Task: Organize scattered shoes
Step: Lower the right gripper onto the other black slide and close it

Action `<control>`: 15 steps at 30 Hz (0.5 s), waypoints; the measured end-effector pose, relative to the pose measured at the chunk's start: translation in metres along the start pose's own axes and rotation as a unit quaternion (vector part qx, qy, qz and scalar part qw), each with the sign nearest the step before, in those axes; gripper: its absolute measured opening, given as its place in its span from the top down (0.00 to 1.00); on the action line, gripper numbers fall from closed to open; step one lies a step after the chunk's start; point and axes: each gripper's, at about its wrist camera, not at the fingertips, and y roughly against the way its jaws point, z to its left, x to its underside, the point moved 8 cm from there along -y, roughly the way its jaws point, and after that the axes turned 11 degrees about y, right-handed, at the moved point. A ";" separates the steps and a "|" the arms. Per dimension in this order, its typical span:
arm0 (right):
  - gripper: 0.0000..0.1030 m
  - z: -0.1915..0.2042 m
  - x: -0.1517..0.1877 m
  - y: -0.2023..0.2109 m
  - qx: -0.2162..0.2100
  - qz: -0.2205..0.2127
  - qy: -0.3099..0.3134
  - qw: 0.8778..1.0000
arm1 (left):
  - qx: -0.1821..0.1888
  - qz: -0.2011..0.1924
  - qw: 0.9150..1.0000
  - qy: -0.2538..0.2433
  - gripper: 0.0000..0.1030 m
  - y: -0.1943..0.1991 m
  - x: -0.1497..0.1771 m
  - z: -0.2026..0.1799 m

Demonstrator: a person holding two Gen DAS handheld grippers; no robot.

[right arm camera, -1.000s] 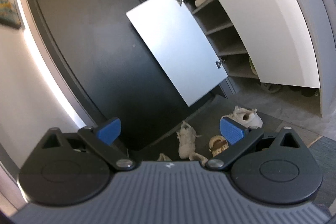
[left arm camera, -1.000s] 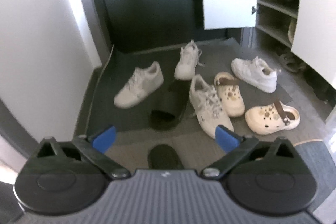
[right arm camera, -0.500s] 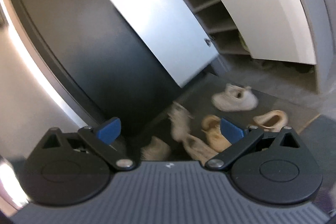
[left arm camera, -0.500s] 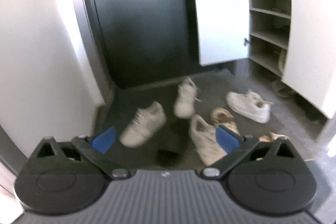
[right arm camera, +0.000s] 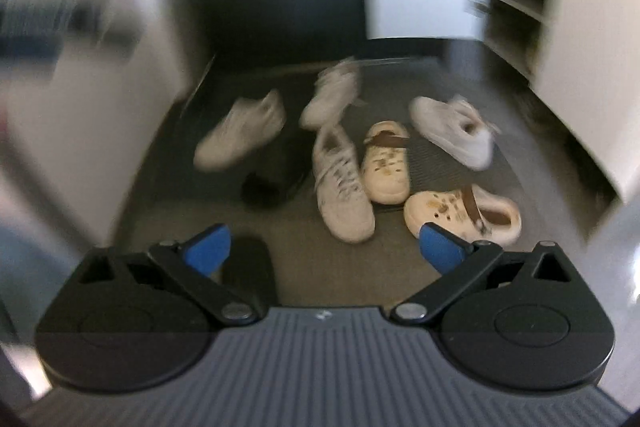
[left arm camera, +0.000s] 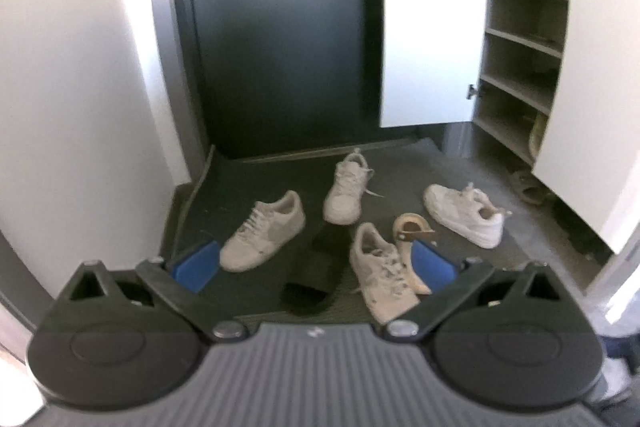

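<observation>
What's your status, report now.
Left gripper open, empty. Right gripper open, empty. Shoes scattered on mat, none grasped. Cabinet door open, shelves reachable.

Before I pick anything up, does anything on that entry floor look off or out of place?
Yes. The shoes lie scattered at mixed angles, unpaired. The two cream clogs point different ways, one black slide sits apart from the other, and the white sneakers are split up. The open cabinet has free shelves.
</observation>
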 end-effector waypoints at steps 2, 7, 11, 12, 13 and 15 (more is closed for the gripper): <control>0.00 0.016 0.008 -0.015 -0.013 0.024 0.085 0.996 | 0.014 -0.012 1.000 -0.001 0.00 0.008 -0.002 -0.002; 0.02 0.069 0.037 -0.070 -0.087 0.089 0.331 0.935 | 0.036 -0.029 0.999 0.009 0.00 0.029 0.001 0.011; 0.03 0.102 0.057 -0.128 -0.123 0.146 0.419 0.888 | 0.041 -0.001 0.999 0.014 0.00 0.033 0.007 0.034; 0.04 0.109 0.060 -0.139 -0.128 0.151 0.434 0.879 | 0.037 0.002 0.999 0.018 0.00 0.034 0.008 0.043; 0.04 0.117 0.062 -0.151 -0.137 0.153 0.448 0.870 | 0.034 0.004 0.999 0.022 0.00 0.034 0.008 0.051; 0.09 0.132 0.064 -0.170 -0.146 0.151 0.462 0.862 | 0.034 0.015 0.998 0.048 0.00 0.031 0.005 0.068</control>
